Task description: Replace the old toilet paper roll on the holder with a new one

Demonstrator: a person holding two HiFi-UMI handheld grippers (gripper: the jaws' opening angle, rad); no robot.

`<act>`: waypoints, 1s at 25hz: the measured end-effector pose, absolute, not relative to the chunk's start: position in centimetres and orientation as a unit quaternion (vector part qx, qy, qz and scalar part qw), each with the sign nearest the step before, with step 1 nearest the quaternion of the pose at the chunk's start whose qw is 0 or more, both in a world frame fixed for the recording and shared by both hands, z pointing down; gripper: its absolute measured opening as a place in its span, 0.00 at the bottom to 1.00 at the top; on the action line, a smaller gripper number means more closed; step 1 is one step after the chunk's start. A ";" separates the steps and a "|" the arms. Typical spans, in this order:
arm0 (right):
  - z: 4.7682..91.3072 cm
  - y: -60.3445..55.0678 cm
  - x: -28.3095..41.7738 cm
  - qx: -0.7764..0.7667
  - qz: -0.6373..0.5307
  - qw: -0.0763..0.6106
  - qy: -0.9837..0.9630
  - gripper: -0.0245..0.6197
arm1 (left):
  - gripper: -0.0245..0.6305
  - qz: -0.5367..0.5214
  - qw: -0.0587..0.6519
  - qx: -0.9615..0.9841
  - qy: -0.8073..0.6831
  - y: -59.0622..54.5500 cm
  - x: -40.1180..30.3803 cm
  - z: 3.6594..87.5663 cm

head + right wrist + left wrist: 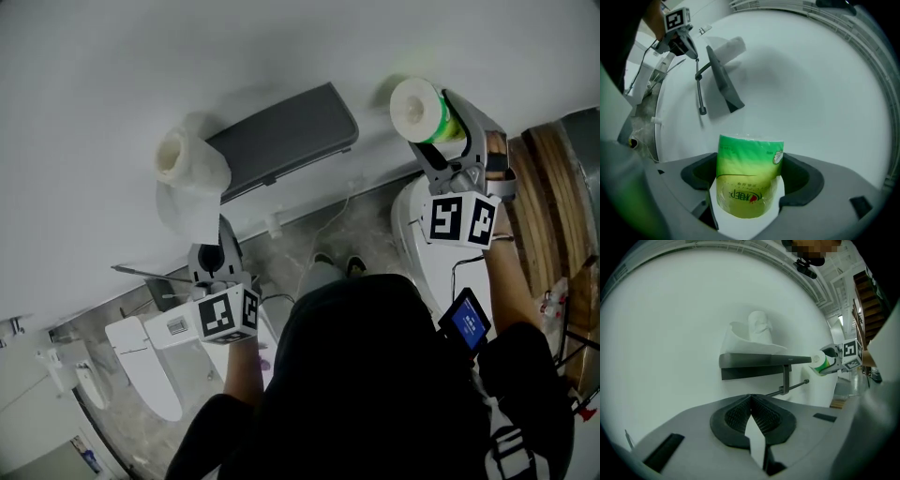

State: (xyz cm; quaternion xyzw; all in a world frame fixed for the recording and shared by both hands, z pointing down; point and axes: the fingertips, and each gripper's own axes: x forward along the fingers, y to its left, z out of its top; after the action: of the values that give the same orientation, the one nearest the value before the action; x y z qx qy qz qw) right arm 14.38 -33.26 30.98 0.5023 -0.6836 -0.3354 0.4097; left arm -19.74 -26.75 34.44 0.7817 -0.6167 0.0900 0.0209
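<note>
Green-wrapped new roll [749,159] is being clamped in the right tongs [750,180], well to the side of the holder [764,361]. Left tongs [750,399] are being pressed together, seemingly on nothing, below the bare bar [792,386]. With the old roll [758,326] sitting on the shelf above them, removal is judged done; threading remains.

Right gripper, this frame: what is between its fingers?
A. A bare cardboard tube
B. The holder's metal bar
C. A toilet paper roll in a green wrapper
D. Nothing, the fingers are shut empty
C. The right gripper view shows the green-wrapped roll seated between the right gripper's fingers, and the head view shows it held up near the wall.
</note>
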 end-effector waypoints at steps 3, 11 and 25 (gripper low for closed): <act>33.2 -32.9 13.4 0.480 -0.341 0.430 -0.684 0.67 | 0.07 0.091 0.023 0.782 -0.616 -26.7 -19.4 34.3; 37.5 -32.4 10.1 0.431 -0.346 0.458 -0.696 0.67 | 0.07 0.116 0.035 0.774 -0.621 -25.6 -19.9 35.0; 39.2 -32.3 4.9 0.396 -0.394 0.484 -0.674 0.67 | 0.07 0.112 0.023 0.764 -0.635 -23.4 -20.7 34.6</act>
State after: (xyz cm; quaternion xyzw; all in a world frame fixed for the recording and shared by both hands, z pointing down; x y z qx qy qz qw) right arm 4.88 -32.26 39.18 0.3963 -0.6735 -0.3936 0.4841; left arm -20.67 -23.40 34.56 0.7643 -0.6347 0.1118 0.0226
